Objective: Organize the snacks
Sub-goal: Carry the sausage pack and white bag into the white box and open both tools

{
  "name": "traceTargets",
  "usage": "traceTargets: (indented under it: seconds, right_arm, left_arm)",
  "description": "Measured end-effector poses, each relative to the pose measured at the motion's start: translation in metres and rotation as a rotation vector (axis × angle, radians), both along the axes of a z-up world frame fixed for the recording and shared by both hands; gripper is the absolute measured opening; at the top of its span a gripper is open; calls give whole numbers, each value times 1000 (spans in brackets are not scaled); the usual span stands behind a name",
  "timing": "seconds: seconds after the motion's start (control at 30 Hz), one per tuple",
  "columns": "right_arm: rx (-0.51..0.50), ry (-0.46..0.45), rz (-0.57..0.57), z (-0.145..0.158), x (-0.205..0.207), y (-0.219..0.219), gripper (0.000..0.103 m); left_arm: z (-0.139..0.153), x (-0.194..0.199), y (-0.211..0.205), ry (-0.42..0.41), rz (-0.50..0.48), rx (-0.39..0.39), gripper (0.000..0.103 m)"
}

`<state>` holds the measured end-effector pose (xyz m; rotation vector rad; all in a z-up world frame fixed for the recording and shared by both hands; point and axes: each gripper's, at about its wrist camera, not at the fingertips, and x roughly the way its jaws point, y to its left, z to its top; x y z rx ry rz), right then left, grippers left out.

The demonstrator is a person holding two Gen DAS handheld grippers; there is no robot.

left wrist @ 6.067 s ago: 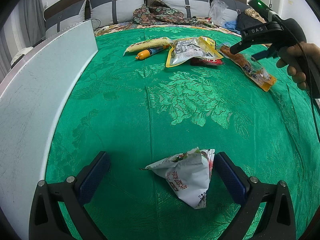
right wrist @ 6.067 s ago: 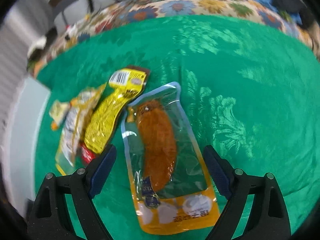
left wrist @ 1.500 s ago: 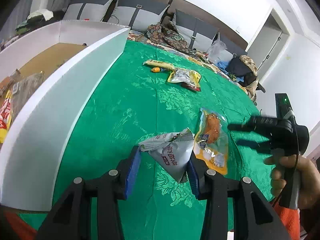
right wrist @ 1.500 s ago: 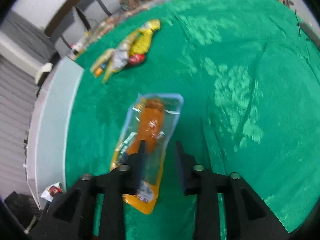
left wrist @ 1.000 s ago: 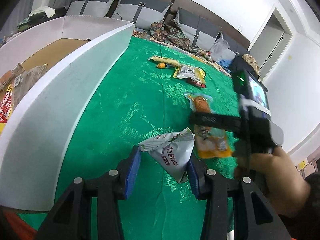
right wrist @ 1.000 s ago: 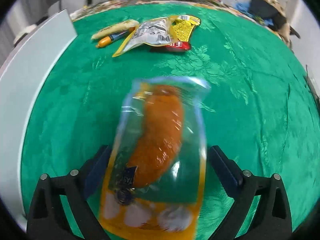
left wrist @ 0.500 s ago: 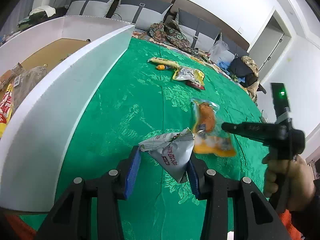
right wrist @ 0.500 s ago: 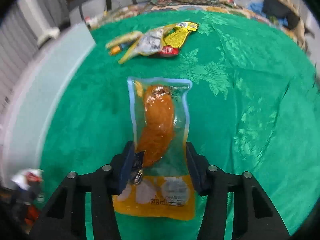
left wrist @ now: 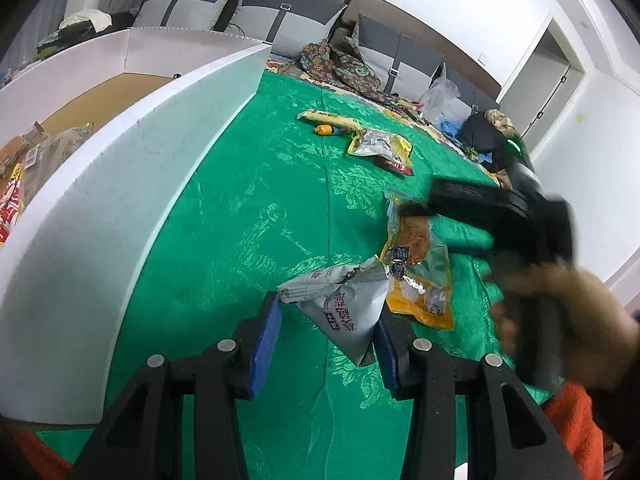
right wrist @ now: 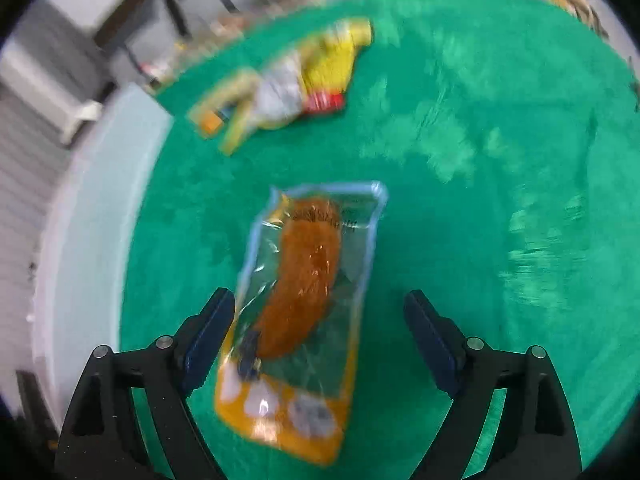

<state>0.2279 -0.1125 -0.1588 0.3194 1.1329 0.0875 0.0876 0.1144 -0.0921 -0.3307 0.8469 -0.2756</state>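
- Left wrist view: the left gripper (left wrist: 326, 334) stands narrow, its blue pads clamped on a crinkled grey-white snack bag (left wrist: 344, 306), held just off the green cloth (left wrist: 256, 208) and well to the right of the white box (left wrist: 120, 184).
- That bag looks light, soft and air-filled. I judge the pinch across its lower corner will hold, though a harder squeeze could crush what is inside.
- Right wrist view: the right gripper (right wrist: 318, 330) has its jaws opening wide, with the orange sausage pouch (right wrist: 308, 312) between them; its left edge is right at the left pad (right wrist: 208, 330) and clear of the right one, so it is not gripped.
- The pouch lies to the right of the white box, just beside the held bag in the left wrist view.
- It looks glossy and slippery, floppy at the seams and firm only over the sausage. I would pinch it across the sausage or a flat sealed edge.
- Count on the cloth: 1 grey-white bag, 1 orange pouch, and a far cluster (left wrist: 360, 140) of about 4 packets, overlapped, so not sure.
- Inside the white box, at least 2 packets (left wrist: 24, 168) show at its left edge.
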Motion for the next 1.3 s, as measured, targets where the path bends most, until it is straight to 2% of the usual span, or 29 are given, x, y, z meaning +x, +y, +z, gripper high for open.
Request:
traceTargets:
  seconds: [0.03,0.07,0.1,0.13,0.17,0.2,0.27,0.3,0.47,0.53,0.63,0.73,0.83,0.9,1.0,1.07,1.13,1.2,1.23,1.3]
  right_arm:
    - [-60,-43,4,3,9,11,94]
    - [-162,-17,50,-2,22,26,92]
    - [-306,1,113,-5,30,44,88]
    - [-336,-10,155,-4,33,53,82]
    - [-330,5,166,-3,34,55,69]
    - [-317,5,217,1,33,57,51]
    - [-279,27,264,3,28,53,36]
    - [-251,30,263,5,24,46,36]
    - [-50,-28,208,19,2,8,35]
    - [-37,-61,214,31,-6,9,36]
    - [11,-124,242,61,-14,22,36]
    - [84,-222,290,109,-17,52,36]
    - [129,-322,379,155,-19,96,36]
    - [168,-377,456,185,-21,137,37]
    - [189,-413,556,205,-21,191,37]
    - [191,-414,614,206,-21,228,39]
    - [197,-417,656,202,-27,259,46]
    - [193,-412,689,193,-28,287,72]
    - [191,-411,692,191,-29,295,77]
    - [196,-421,699,194,-31,299,79]
  left_arm:
    - [0,-1,1,-3,0,4,43]
    - [1,-1,2,-7,2,8,43]
    - [1,-2,2,-9,3,9,43]
    - [1,-2,4,-9,3,8,43]
    - [1,-3,5,-9,3,5,43]
    - [0,-2,6,-6,5,0,43]
    - [-2,1,8,1,6,-16,43]
    - [-2,2,8,2,8,-23,43]
    - [5,0,12,-15,9,-39,43]
    - [12,-1,14,-16,16,-56,43]
    - [35,-1,19,-20,25,-121,43]
    - [73,-5,38,-68,54,-162,43]
    - [114,-8,76,-147,135,-103,43]
    - [129,-7,104,-172,200,-48,43]
    - [131,-2,147,-165,298,50,43]
    - [125,2,171,-149,344,94,45]
    - [116,4,193,-121,400,146,51]
    - [106,4,213,-97,455,157,79]
    - [104,1,221,-91,482,159,83]
    - [98,-7,234,-94,534,158,84]
